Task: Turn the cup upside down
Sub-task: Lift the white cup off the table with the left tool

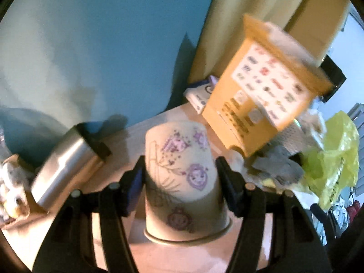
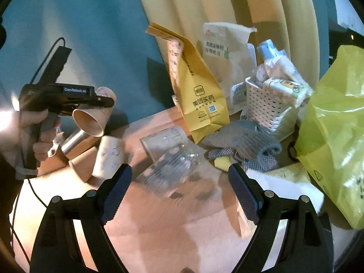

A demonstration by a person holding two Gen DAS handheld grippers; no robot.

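Note:
A white paper cup (image 1: 182, 173) with purple cartoon prints sits between the fingers of my left gripper (image 1: 179, 179), which is shut on its sides. In the left wrist view its rim is toward me and its base points away. In the right wrist view the same cup (image 2: 91, 119) is held in the air at the far left, tilted with its open mouth facing this camera, in the left gripper (image 2: 68, 100) held by a hand. My right gripper (image 2: 179, 188) is open and empty above the wooden table (image 2: 159, 223).
A steel tumbler (image 1: 68, 166) lies left of the cup. More paper cups (image 2: 108, 157) and a plastic-wrapped stack (image 2: 170, 166) lie on the table. A yellow paper bag (image 2: 200, 95), a white basket (image 2: 266, 107), a grey glove (image 2: 245, 141) and a green plastic bag (image 2: 334, 132) crowd the back right.

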